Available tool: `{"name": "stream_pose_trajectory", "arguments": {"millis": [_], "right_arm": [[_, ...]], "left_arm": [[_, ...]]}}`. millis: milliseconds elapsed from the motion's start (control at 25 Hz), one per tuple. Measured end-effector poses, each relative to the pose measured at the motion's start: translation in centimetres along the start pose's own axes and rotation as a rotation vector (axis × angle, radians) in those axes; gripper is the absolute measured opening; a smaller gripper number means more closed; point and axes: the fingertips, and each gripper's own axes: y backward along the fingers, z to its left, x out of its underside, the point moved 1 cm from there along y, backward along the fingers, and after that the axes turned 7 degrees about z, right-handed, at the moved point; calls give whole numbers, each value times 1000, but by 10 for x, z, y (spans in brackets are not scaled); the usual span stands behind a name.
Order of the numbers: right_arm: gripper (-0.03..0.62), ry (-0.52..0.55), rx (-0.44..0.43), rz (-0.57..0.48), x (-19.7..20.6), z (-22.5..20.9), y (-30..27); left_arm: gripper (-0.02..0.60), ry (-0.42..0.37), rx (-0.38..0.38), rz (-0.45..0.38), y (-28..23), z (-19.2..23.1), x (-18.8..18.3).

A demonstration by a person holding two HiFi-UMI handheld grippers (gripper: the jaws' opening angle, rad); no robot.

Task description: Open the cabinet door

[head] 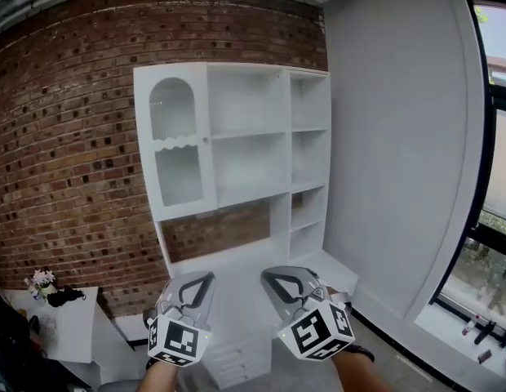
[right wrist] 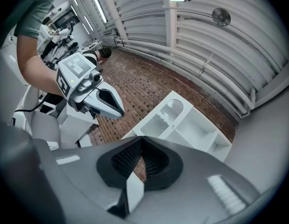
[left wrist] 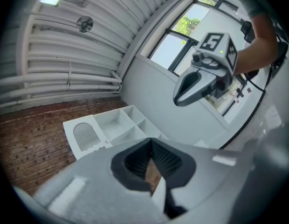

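Note:
A tall white cabinet (head: 237, 145) stands against a brick wall. Its door (head: 175, 149), at the upper left, has an arched ribbed pane over a lower pane and is closed; the other compartments are open shelves. Both grippers are low in the head view, well short of the cabinet. My left gripper (head: 197, 281) is shut with nothing in it, and my right gripper (head: 279, 274) beside it is also shut and empty. The left gripper view shows the cabinet (left wrist: 112, 127) far beyond its tips, with the right gripper (left wrist: 200, 80) alongside. In the right gripper view I see the door (right wrist: 171, 108) and the left gripper (right wrist: 98, 97).
A white counter (head: 228, 260) with drawers (head: 237, 358) sits below the shelves. At lower left, a small white table (head: 65, 325) carries flowers (head: 43, 278). A grey wall (head: 392, 137) runs along the right to a dark-framed window (head: 491, 219).

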Motion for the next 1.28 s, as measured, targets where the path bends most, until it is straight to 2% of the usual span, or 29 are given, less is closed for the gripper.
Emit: {"name": "stream_pose_trajectory", "arguments": {"millis": [200,480,760,960,1280], "right_arm": [[6,18,7,8,-9,-5,-40],[6,16,-8,4,-8,-8,-83],[6,-16,-37,-37,14,-33,-121],[6,-22,-58,-82,31,-59,-141],[6,-34,-102,-122,80,-105,-172]], "left_arm": [[2,19,-7,-19,-18,29,25],[2,29,-8,-8,-40,49,52],[2,22,-28,48,-78,59,67],[2,3,-55,80,-112,64,64],[2,8,-94,140,-177,61,65]]}}
